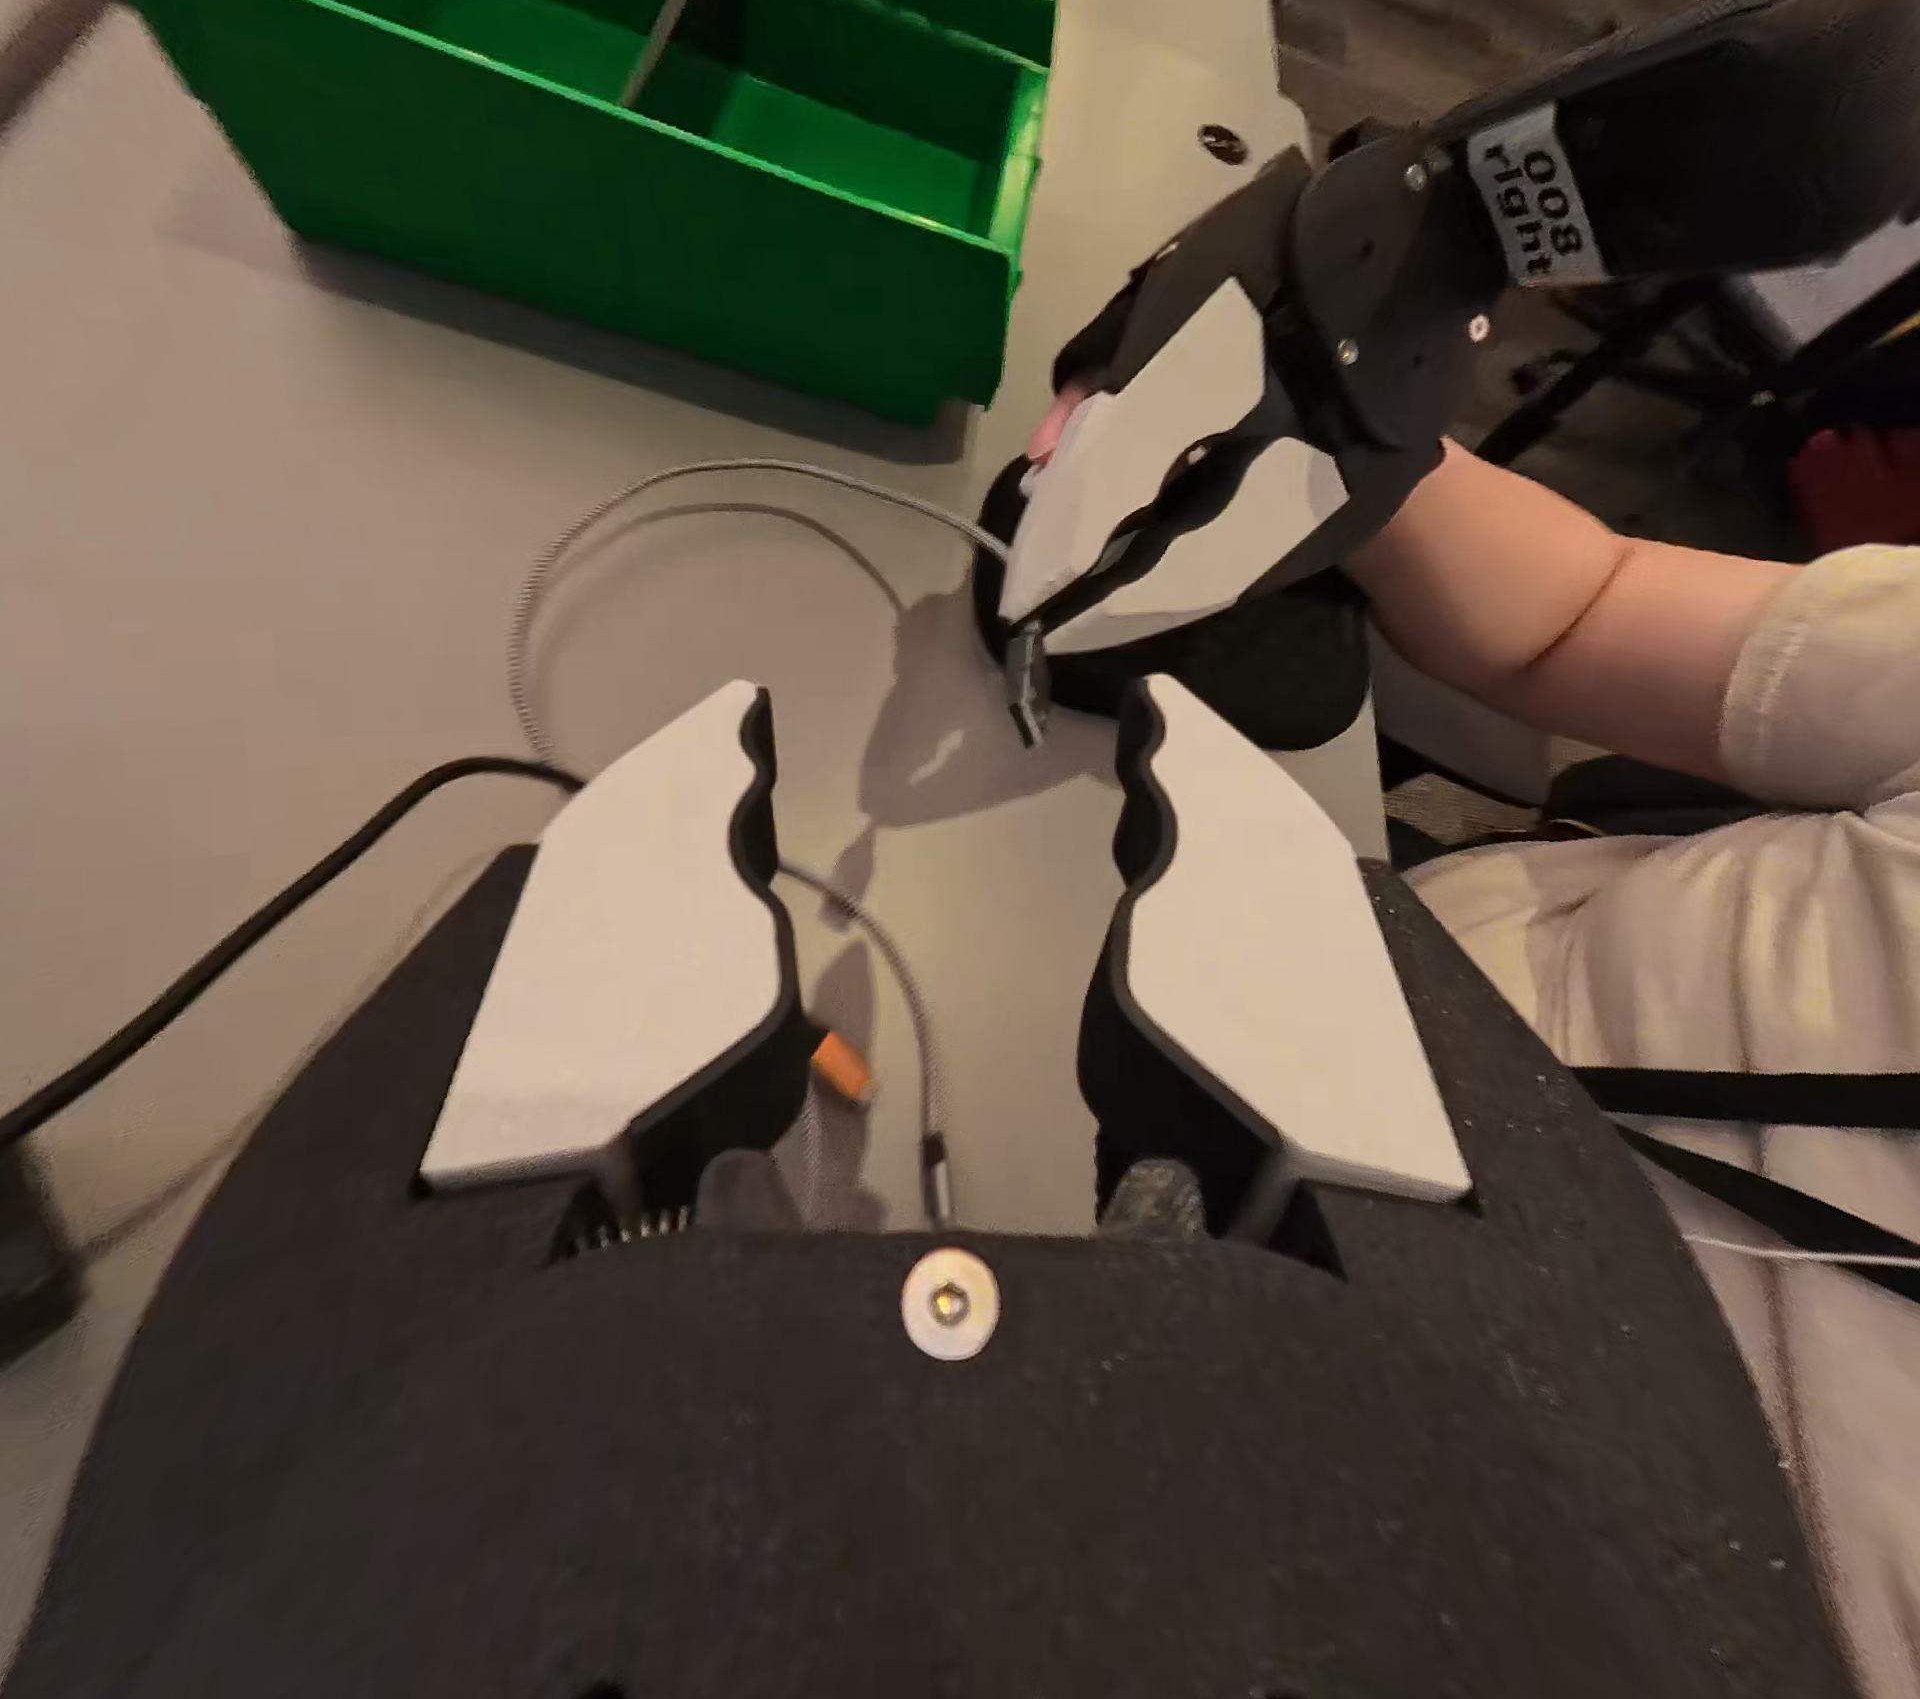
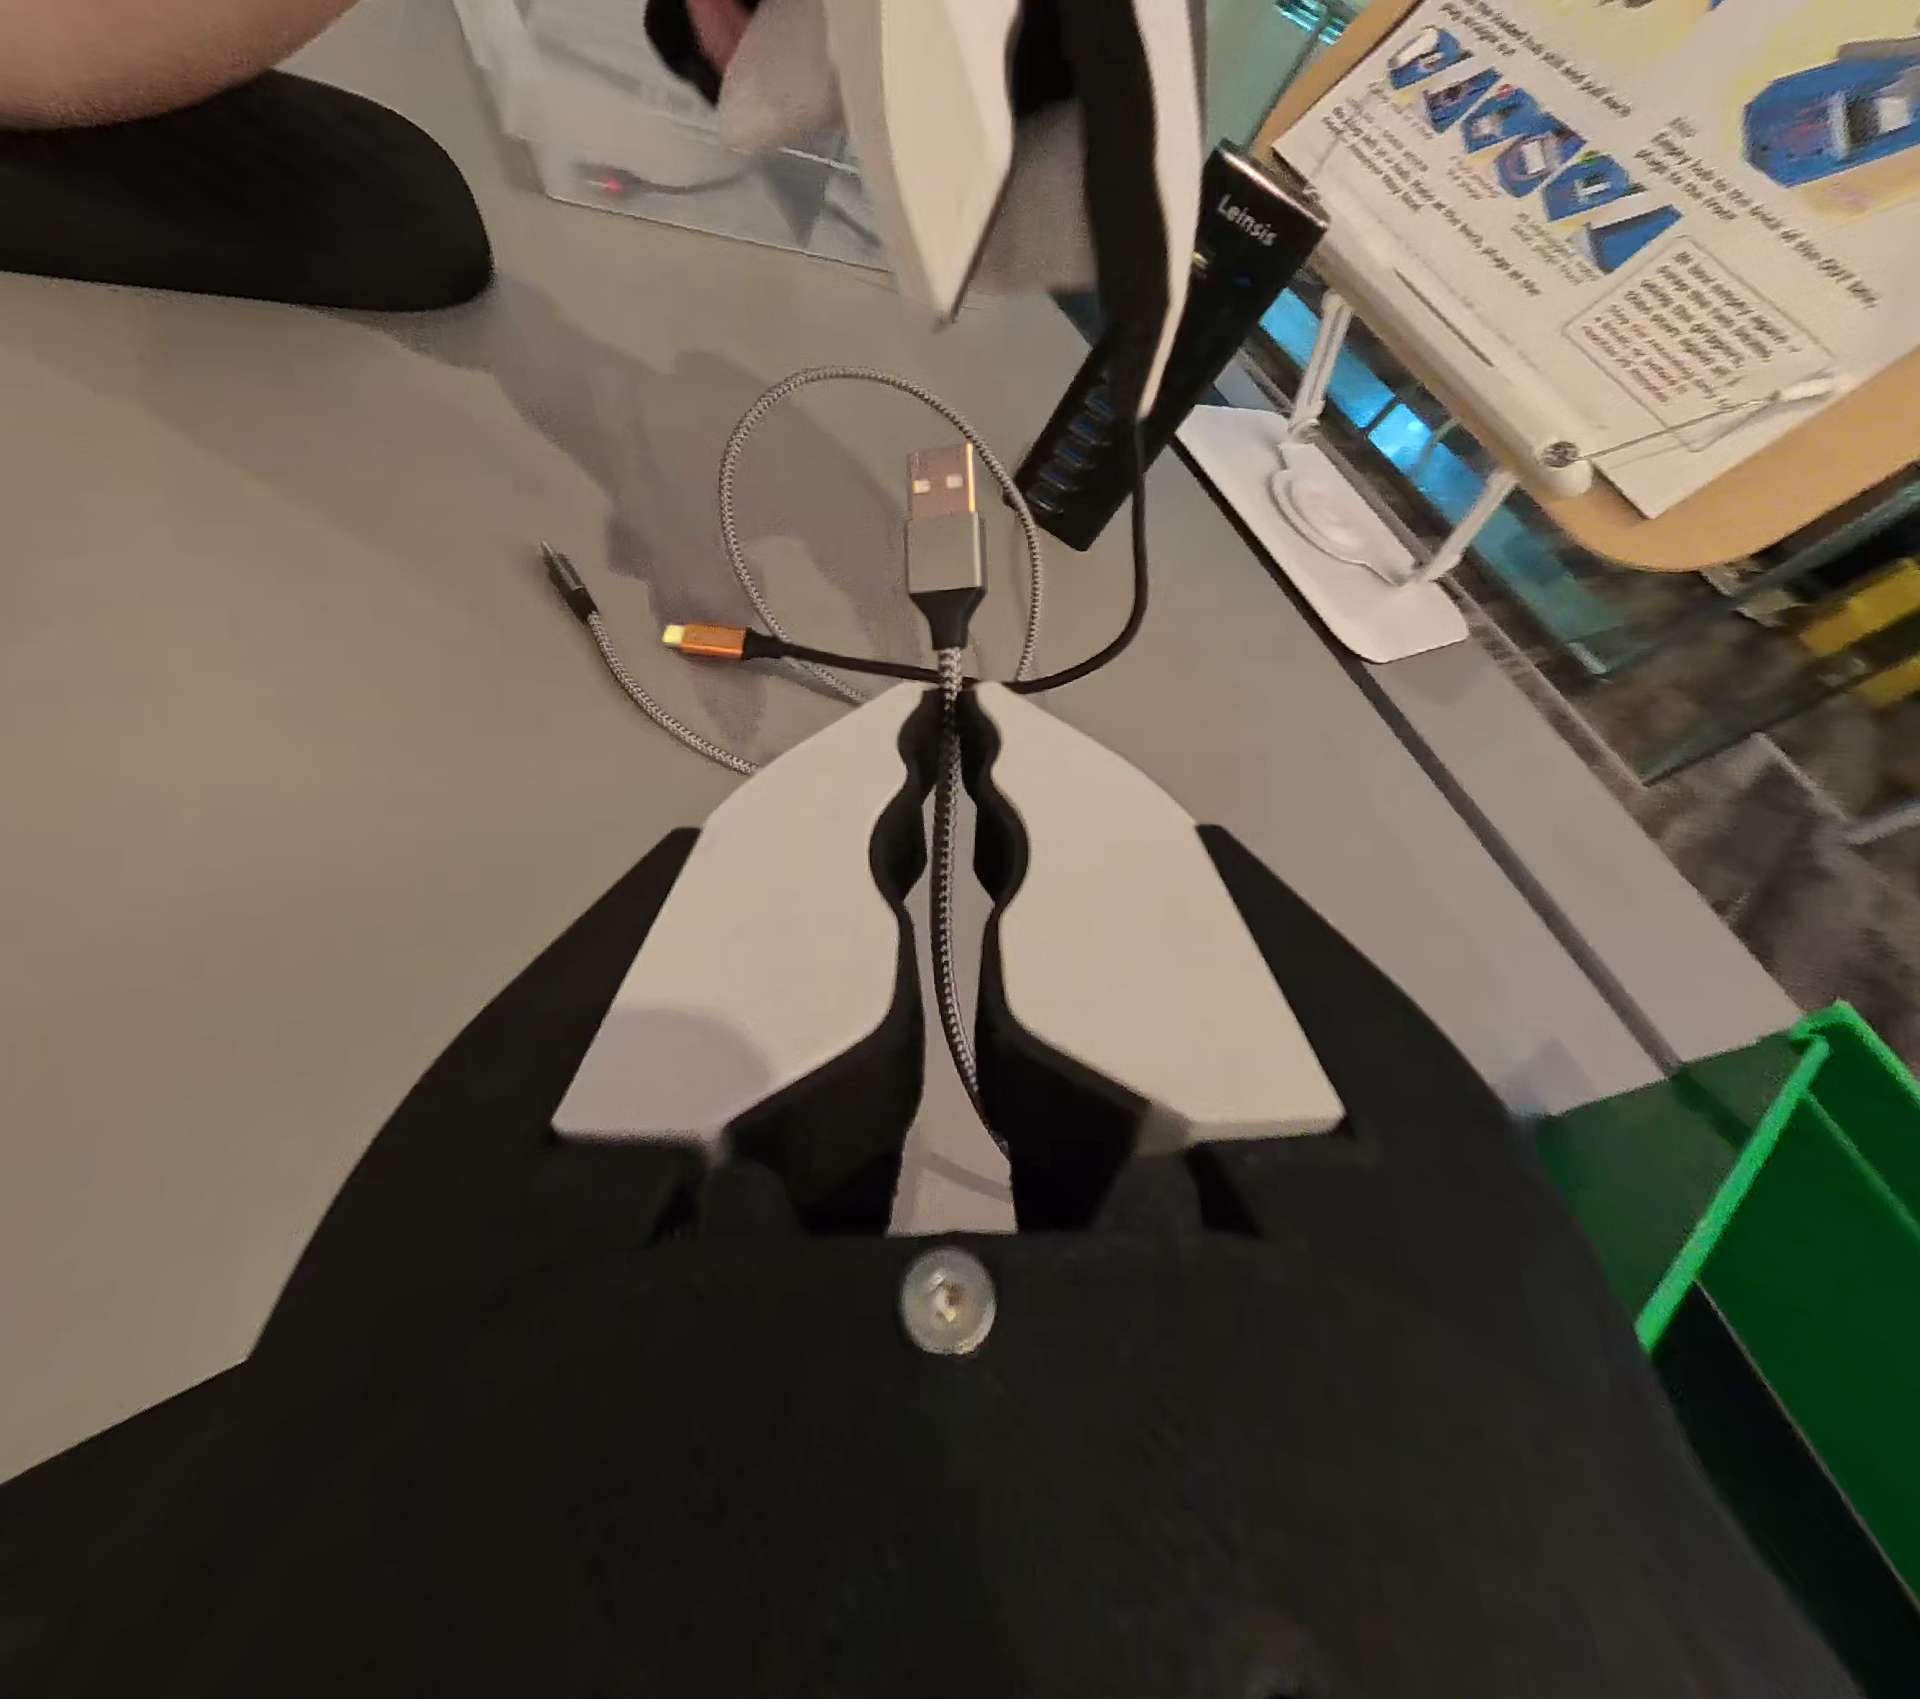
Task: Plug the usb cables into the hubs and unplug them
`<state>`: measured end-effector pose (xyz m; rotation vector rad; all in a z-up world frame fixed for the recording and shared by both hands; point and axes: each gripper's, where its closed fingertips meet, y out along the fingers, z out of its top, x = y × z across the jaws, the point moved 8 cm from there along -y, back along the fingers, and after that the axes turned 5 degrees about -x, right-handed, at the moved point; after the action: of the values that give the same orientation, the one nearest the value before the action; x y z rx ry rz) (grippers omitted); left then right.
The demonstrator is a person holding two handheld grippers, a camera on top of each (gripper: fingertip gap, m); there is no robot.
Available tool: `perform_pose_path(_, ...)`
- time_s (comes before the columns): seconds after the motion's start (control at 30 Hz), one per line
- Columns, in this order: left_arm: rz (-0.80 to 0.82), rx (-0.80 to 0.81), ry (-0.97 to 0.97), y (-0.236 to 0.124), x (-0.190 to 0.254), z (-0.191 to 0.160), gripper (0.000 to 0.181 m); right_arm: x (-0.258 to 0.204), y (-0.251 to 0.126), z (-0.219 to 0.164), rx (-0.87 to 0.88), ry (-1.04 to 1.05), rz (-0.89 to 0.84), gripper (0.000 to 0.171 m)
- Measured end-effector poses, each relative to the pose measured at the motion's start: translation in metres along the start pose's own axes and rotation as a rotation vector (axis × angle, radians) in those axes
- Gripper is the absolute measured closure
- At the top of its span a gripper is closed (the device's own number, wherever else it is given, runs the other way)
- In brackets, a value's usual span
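Matte grey tabletop [image 2: 312, 610], seen from two wrist cams.

Right tongs [image 2: 948, 699]: black body w/ flat pale grey finger plates and wavy black inner edges, clamped narrow on a grey-and-black braided USB cable [image 2: 945, 870]. The cable runs down the slot between the fingers. Its silver rectangular USB-A plug [image 2: 943, 537], metal shell w/ gold contacts showing, sticks out just past the tips and is held off the tabletop. The rest of the cable curls in a loose loop on the tabletop, ending in a small grey connector [image 2: 566, 579] to the left.

Left tongs [image 1: 945, 776]: same build, spread wide, nothing between the fingers, hovering above the tabletop opposite the plug.

Long glossy black USB hub [image 2: 1236, 267]: a slim bar w/ a row of blue ports, tilted, near the tabletop's right edge, partly behind a left finger; contact can't be told. A thin black cable w/ an orange metal end [image 2: 707, 639] lies beneath the plug and curves up toward the hub.

Bright green plastic bin w/ dividers [image 1: 623, 247] sits farther back. A printed sheet on a white stand [image 2: 1610, 143] leans at the right.
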<state>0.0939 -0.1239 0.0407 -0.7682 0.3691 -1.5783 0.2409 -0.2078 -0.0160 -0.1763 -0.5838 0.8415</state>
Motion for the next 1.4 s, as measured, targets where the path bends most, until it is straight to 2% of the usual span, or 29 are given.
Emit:
perform_pose_path(0.17, -0.099, -0.044, -0.011, 0.028, 0.002, -0.004, 0.148, -0.004, 0.003, 0.0, -0.048, -0.038, -0.092, 0.167)
perform_pose_path(0.23, -0.123, -0.075, -0.02, 0.032, 0.003, -0.007, 0.152, -0.003, 0.004, -0.001, -0.053, -0.039, -0.116, 0.167)
perform_pose_path(0.3, -0.154, -0.09, -0.043, 0.036, 0.003, -0.01, 0.173, -0.004, 0.003, 0.0, -0.047, -0.052, -0.129, 0.167)
perform_pose_path(0.53, -0.2, -0.049, -0.106, 0.044, -0.001, -0.009, 0.175, -0.008, 0.0, -0.008, -0.033, -0.129, -0.214, 0.166)
perform_pose_path(0.67, -0.319, 0.001, -0.166, 0.043, 0.004, -0.006, 0.175, -0.008, -0.004, -0.005, -0.039, -0.146, -0.249, 0.167)
perform_pose_path(0.73, -0.358, -0.017, -0.129, 0.034, 0.007, -0.002, 0.171, -0.006, -0.006, -0.003, 0.012, -0.029, -0.141, 0.167)
perform_pose_path(0.83, -0.366, 0.046, -0.113, -0.01, 0.01, 0.011, 0.161, 0.001, -0.007, -0.005, 0.052, 0.179, -0.009, 0.167)
perform_pose_path(0.97, -0.048, 0.196, 0.002, -0.096, 0.008, 0.013, 0.161, 0.0, -0.01, 0.011, 0.075, 0.383, 0.264, 0.167)
perform_pose_path(1.1, 0.138, 0.43, 0.068, -0.166, 0.024, 0.002, 0.161, -0.005, -0.028, 0.033, 0.126, 0.217, 0.545, 0.167)
perform_pose_path(1.17, 0.187, 0.507, 0.096, -0.184, 0.031, -0.004, 0.161, -0.001, -0.037, 0.041, 0.177, 0.166, 0.7, 0.167)
perform_pose_path(1.23, 0.196, 0.515, 0.117, -0.191, 0.038, -0.006, 0.161, 0.004, -0.045, 0.049, 0.238, 0.161, 0.869, 0.167)
perform_pose_path(1.4, 0.107, 0.432, 0.149, -0.182, 0.052, -0.006, 0.159, 0.004, -0.048, 0.061, 0.232, 0.074, 0.958, 0.167)
